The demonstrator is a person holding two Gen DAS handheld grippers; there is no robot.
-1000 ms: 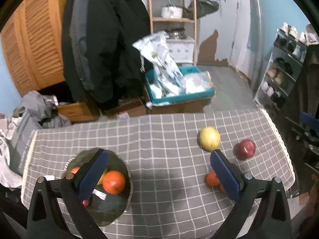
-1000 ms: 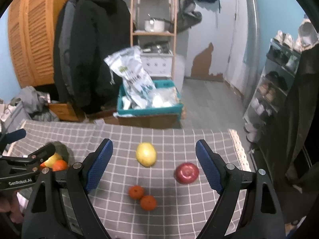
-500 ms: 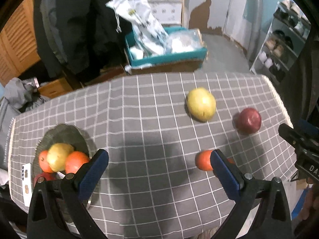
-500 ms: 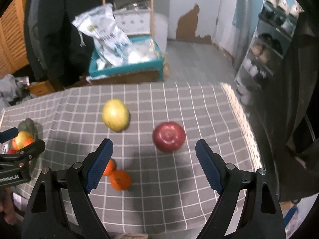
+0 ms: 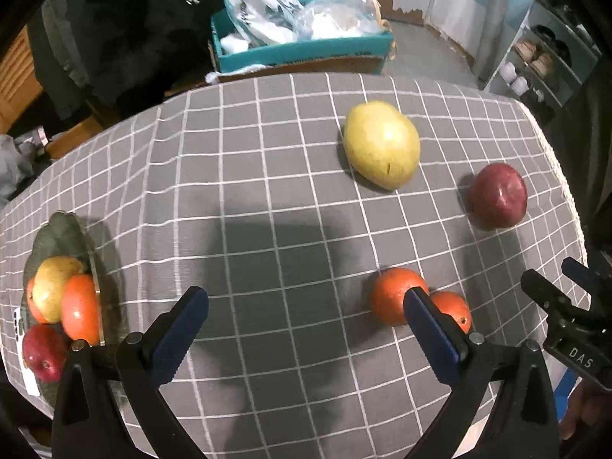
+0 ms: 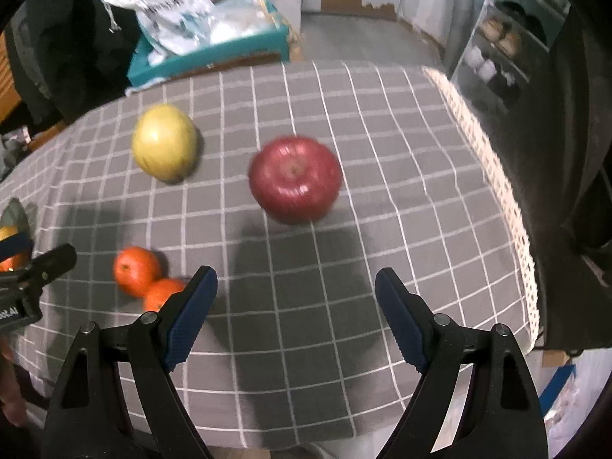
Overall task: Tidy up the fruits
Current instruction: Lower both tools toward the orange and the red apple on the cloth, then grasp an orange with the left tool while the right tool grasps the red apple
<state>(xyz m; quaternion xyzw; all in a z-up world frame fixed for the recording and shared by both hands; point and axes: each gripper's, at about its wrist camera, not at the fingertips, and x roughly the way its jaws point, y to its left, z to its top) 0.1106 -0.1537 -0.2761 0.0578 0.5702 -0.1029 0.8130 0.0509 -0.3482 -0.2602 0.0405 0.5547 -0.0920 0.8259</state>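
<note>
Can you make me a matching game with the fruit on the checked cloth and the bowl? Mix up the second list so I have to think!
Things:
1. red apple
2. big yellow fruit
3. two oranges
4. glass bowl

Places or states:
A. touching each other on the cloth
B. holds several fruits, at the left end of the table
C. lies alone, closest to the lacy edge of the cloth
D. lies alone, toward the far side of the table, near the teal box

Pairs: 1-C, 2-D, 3-A, 4-B
</note>
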